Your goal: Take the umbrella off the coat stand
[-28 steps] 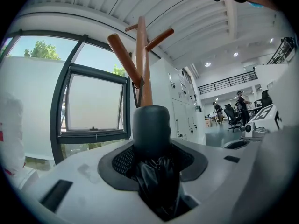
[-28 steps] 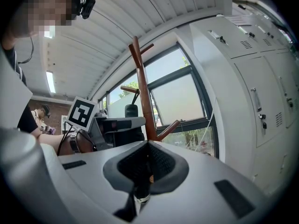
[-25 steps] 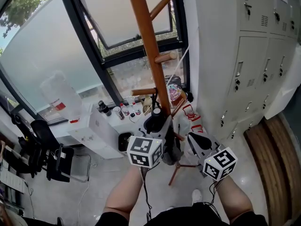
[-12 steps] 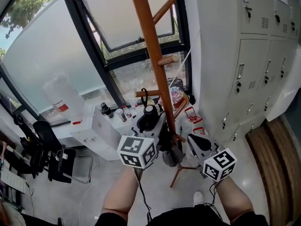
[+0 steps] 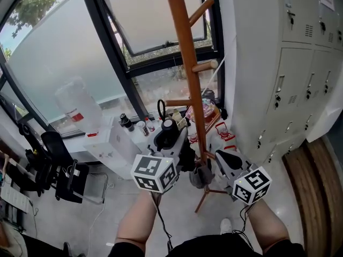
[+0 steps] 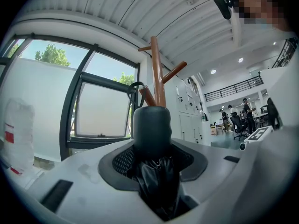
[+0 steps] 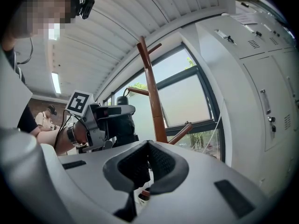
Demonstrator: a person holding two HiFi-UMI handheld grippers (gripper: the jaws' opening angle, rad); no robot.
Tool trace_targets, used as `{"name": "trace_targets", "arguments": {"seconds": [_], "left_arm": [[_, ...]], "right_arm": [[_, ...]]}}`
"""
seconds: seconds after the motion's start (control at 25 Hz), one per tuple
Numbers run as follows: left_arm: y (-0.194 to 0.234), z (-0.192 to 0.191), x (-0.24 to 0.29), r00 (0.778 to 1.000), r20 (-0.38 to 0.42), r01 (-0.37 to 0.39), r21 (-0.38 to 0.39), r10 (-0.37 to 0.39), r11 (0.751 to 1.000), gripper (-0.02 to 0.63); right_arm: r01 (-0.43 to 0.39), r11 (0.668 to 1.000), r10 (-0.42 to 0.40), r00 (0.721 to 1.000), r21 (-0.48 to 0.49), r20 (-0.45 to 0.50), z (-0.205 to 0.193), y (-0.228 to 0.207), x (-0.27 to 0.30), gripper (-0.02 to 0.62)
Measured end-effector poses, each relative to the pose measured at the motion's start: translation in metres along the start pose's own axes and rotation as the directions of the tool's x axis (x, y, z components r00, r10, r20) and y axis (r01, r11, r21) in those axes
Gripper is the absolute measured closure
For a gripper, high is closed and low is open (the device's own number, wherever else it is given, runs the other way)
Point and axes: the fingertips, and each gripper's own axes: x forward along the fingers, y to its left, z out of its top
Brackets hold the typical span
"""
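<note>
Left claw is clamping a black folded umbrella by the fabric just under its stubby black handle. The pads are pressing on both sides and the handle is sticking up past the claw. In the head view the umbrella is sitting upright in that claw, just left of the tall brown wooden coat stand, close to the pole but not touching it. The thin black strap loop on top of the handle is standing right at the tip of a low horizontal peg. Whether it is clear of the peg or hooked on it is not readable.

Right claw is clenched, pad tips meeting, with nothing between them. It is hanging on the right side of the stand's lower part, apart from the umbrella and pointing toward the pole.

Grey metal lockers are lining the wall at the right. A black-framed window is running behind the stand. A clear plastic water jug and small bottles are sitting on the floor under the window.
</note>
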Motion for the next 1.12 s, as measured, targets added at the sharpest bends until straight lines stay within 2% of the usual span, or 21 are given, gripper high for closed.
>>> {"name": "trace_targets", "arguments": {"seconds": [0.48, 1.12], "left_arm": [[0.005, -0.018, -0.052, 1.000, -0.023, -0.002, -0.036, 0.001, 0.999, 0.430], [-0.004, -0.062, -0.150, 0.994, -0.086, 0.065, -0.087, -0.072, 0.994, 0.431]], "right_arm": [[0.002, 1.000, -0.002, 1.000, -0.020, -0.002, 0.000, 0.033, 0.000, 0.541], [0.069, 0.997, -0.070, 0.997, -0.033, -0.026, -0.023, 0.104, -0.022, 0.541]]}}
